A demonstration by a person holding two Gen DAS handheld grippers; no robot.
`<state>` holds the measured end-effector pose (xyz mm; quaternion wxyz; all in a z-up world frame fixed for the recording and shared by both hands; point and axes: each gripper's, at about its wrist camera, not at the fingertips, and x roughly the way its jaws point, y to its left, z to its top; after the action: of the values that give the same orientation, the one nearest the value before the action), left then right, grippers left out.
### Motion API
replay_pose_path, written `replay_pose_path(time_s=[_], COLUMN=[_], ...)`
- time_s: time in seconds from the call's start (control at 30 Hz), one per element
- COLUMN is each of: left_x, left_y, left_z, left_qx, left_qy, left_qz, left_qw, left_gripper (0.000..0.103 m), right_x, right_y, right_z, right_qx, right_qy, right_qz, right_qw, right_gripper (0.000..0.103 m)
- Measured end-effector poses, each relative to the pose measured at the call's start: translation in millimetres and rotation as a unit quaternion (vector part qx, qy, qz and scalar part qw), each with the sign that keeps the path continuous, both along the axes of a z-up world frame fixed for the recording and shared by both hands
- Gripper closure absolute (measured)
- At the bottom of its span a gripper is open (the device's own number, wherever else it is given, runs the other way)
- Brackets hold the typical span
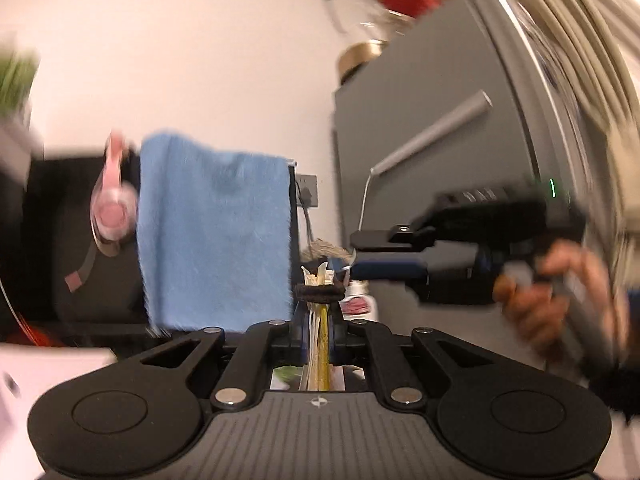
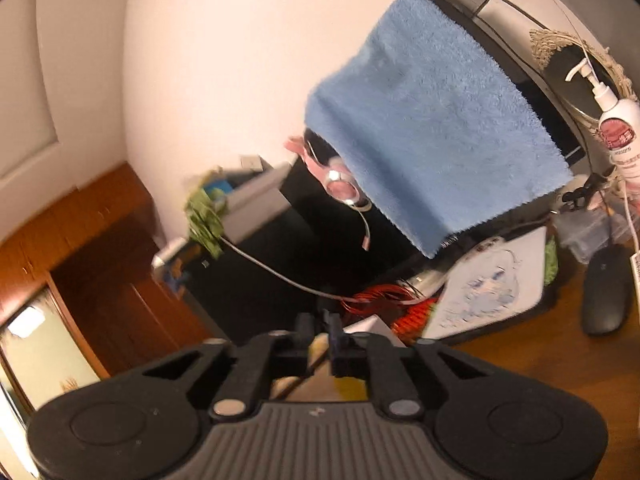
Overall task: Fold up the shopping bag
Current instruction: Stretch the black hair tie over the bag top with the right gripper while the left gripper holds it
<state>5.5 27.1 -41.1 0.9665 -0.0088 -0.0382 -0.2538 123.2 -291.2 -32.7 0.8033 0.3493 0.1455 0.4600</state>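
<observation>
In the left wrist view my left gripper (image 1: 320,312) is shut on the folded shopping bag (image 1: 319,344), a thin stack of white and yellow layers standing upright between the pads. A black band (image 1: 320,293) wraps the bundle just above the fingertips, and the bag's crumpled top (image 1: 318,276) sticks out beyond it. My right gripper (image 1: 356,255) comes in level from the right, held by a hand (image 1: 532,300), its jaws slightly apart with the tips just beside the bag's top. In the right wrist view the right gripper (image 2: 319,326) shows a narrow gap with nothing pressed between the pads.
A blue towel (image 1: 216,232) (image 2: 436,120) hangs over a dark monitor, with pink headphones (image 1: 114,212) (image 2: 340,188) beside it. A grey cabinet with a bar handle (image 1: 432,136) stands on the right. A pump bottle (image 2: 616,120), black mouse (image 2: 608,292) and white pad (image 2: 492,292) lie on the wooden desk (image 2: 520,364).
</observation>
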Motion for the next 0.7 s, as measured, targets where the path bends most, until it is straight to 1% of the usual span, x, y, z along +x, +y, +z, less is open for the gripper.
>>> replay_pose_path(time_s=[0.03,0.1,0.17,0.23,0.3,0.33,0.4,0.47,0.53,0.57,0.6,0.63,0.67,0.7], left_x=[5,12,17,22,27,32,42,49,55,57,60,63,67,70], left_y=[6,15,20,25,33,38,48,57,63,65,67,69,72,74], left_z=[2,4,4,4,4,4,1,-1,-4,-5,-6,-7,-9,-10], left_qx=[-0.018,-0.045,-0.066,-0.088,-0.118,-0.137,-0.177,-0.209,-0.231,-0.24,-0.249,-0.259,-0.27,-0.282], left_qy=[0.017,0.042,0.061,0.077,0.099,0.113,0.137,0.159,0.176,0.184,0.191,0.199,0.208,0.218], left_qz=[-0.012,-0.03,-0.05,-0.071,-0.091,-0.1,-0.115,-0.128,-0.142,-0.148,-0.157,-0.167,-0.179,-0.19], left_qw=[0.9996,0.9976,0.9947,0.9906,0.9839,0.9791,0.9678,0.9564,0.9463,0.9415,0.9364,0.9303,0.9227,0.9149], left_gripper=[0.095,0.095,0.095,0.095,0.095,0.095,0.095,0.095,0.095,0.095,0.095,0.094,0.094,0.093], right_x=[1,4,5,8,13,16,21,23,22,21,21,20,18,16], right_y=[0,3,10,16,17,17,18,18,17,16,13,10,7,5], right_z=[-3,-7,-5,-5,-12,-15,-21,-30,-37,-40,-43,-46,-49,-53], right_qx=[0.013,0.023,0.008,-0.001,0.014,0.021,0.036,0.048,0.055,0.06,0.069,0.076,0.081,0.085], right_qy=[0.001,-0.001,-0.011,-0.014,-0.004,0.002,0.013,0.027,0.034,0.036,0.038,0.038,0.036,0.034], right_qz=[0.0,0.005,0.002,0.0,0.011,0.016,0.029,0.044,0.051,0.055,0.06,0.064,0.067,0.069], right_qw=[1.0,1.0,1.0,1.0,1.0,1.0,0.999,0.998,0.997,0.996,0.995,0.994,0.994,0.993], right_gripper=[0.077,0.077,0.078,0.08,0.084,0.086,0.086,0.088,0.088,0.085,0.085,0.082,0.072,0.066])
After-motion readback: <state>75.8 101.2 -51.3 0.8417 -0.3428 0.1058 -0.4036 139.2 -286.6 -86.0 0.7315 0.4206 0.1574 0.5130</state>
